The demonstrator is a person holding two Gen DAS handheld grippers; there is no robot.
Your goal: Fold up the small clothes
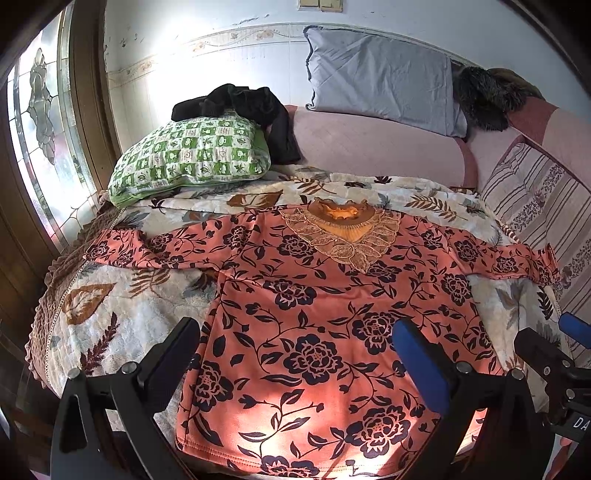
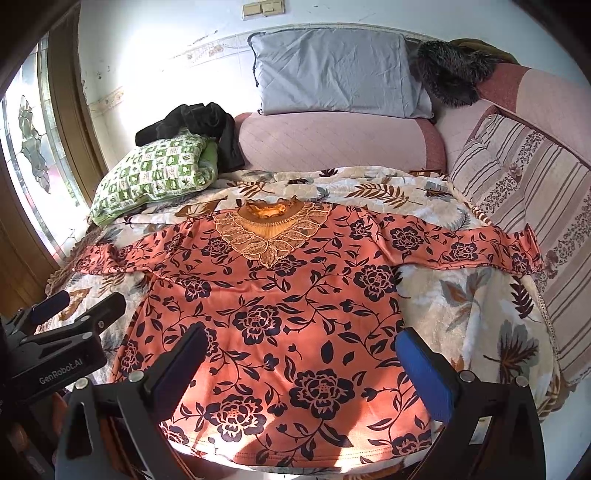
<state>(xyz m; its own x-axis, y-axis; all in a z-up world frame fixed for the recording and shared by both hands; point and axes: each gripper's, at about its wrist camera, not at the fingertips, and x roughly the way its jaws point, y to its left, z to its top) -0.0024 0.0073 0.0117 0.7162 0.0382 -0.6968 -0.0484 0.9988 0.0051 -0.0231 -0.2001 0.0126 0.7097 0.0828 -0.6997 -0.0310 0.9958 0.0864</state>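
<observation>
Bed: leaf-print blanket (image 1: 122, 314) under my flat coral floral top (image 1: 314, 325).
Wall side: grey pillow (image 1: 380, 88), green checked pillow (image 1: 192, 155).
Fingers: my left gripper (image 1: 299, 354) and right gripper (image 2: 303, 354) both spread apart, empty.

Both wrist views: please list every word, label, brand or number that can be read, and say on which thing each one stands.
"GenRobot.AI": white letters on the black body of the left gripper, seen in the right wrist view.
"DA": white letters, cut off by the picture's edge, on the black body of the right gripper, seen in the left wrist view.
The floral top, the bedding and the wall switches carry no readable text.
</observation>
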